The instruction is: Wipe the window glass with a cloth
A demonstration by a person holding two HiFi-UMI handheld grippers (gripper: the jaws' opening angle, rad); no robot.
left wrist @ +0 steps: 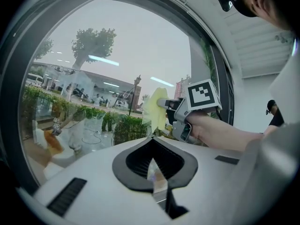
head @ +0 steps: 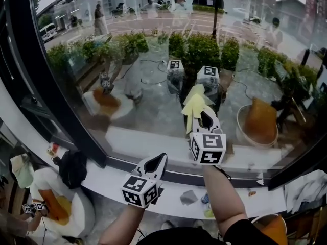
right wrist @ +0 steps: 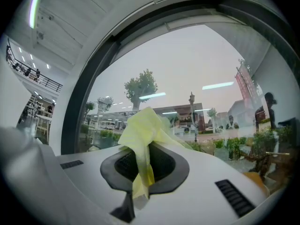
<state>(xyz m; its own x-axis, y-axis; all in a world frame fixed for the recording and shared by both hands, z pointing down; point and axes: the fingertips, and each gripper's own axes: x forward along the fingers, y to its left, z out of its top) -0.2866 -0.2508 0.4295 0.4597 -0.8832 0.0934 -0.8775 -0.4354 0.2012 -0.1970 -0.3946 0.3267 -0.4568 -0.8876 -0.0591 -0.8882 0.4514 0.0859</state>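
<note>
Head view | right tongs (head: 205,117) are clamping yellow cloth (head: 195,104) up against window glass (head: 153,103) | left tongs (head: 156,163) are hanging closed, empty | wiping is seemingly just starting; most glass left.

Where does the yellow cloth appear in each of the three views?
Head view: cloth at centre, at the right gripper's tip.
Left gripper view: centre, before the glass.
Right gripper view: centre, held in the tongs.
Shared landmark: the dark window frame.
</note>
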